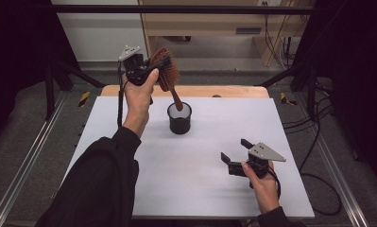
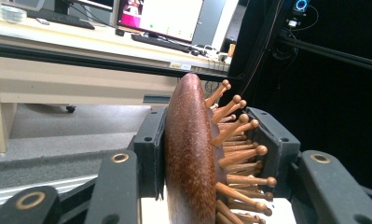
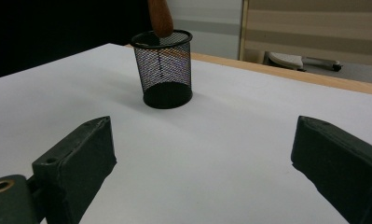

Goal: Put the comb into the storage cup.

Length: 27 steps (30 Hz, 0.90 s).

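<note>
The left gripper (image 1: 154, 66) is raised above the far left part of the table (image 1: 214, 189), held by the left hand (image 1: 139, 97). Its jaws pinch the head of a wooden brush (image 1: 167, 73). In the left gripper view, one jaw presses flat on the smooth back of the brush (image 2: 190, 154) and the other jaw bears on the tips of the bristles (image 2: 242, 154).

The brush hangs tilted, head up and handle down. The handle end sits at the rim of a black mesh cup (image 1: 179, 118). In the right gripper view, the handle tip (image 3: 161, 18) is at the level of the cup (image 3: 164, 74) rim, at the mouth. Whether the tip touches the rim cannot be told.

The cup stands upright on the white table surface, near the far edge and roughly at the middle of the table width. It is well apart from the right gripper.

The right gripper (image 1: 237, 150) is low over the near right part of the table, held by the right hand (image 1: 261, 182). Its jaws are spread wide with nothing between them. In the right gripper view, bare table (image 3: 211, 154) lies between the two jaws, and the cup stands beyond them, left of centre.

A grey plate (image 1: 266, 152) tops the right gripper, and a like plate (image 1: 129, 51) tops the left one. A cable (image 1: 120, 101) trails from the left gripper beside the forearm.
</note>
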Each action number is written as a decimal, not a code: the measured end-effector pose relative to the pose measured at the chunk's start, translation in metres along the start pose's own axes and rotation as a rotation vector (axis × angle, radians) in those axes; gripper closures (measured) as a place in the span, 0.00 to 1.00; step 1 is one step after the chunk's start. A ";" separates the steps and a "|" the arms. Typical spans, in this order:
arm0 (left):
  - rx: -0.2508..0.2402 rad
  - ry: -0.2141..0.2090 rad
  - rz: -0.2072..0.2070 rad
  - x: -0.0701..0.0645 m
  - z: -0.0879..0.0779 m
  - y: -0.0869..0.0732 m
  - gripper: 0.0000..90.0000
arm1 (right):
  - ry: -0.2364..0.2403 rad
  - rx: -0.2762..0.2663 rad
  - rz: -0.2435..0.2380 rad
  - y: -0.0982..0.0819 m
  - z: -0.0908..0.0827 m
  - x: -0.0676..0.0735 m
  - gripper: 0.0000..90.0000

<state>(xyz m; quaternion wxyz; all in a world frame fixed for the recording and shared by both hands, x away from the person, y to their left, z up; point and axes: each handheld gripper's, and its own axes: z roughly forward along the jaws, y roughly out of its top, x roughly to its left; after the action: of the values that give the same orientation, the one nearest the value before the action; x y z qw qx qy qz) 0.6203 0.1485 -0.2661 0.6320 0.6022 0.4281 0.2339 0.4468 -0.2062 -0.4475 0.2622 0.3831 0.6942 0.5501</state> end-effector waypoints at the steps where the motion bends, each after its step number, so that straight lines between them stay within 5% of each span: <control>1: 0.000 -0.001 -0.001 0.000 0.000 0.000 0.57 | 0.000 0.001 0.000 0.000 0.000 0.000 0.07; 10: 0.018 0.008 0.031 -0.003 0.004 -0.005 0.57 | 0.009 0.006 0.000 0.000 0.001 0.001 0.07; 27: 0.021 0.013 0.030 -0.002 0.007 -0.009 0.57 | 0.009 0.000 0.006 0.000 -0.001 0.000 0.07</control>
<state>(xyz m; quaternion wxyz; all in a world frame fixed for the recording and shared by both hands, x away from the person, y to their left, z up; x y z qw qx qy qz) 0.6231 0.1413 -0.2750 0.6193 0.6136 0.4255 0.2425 0.4461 -0.2065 -0.4476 0.2574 0.3827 0.6943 0.5524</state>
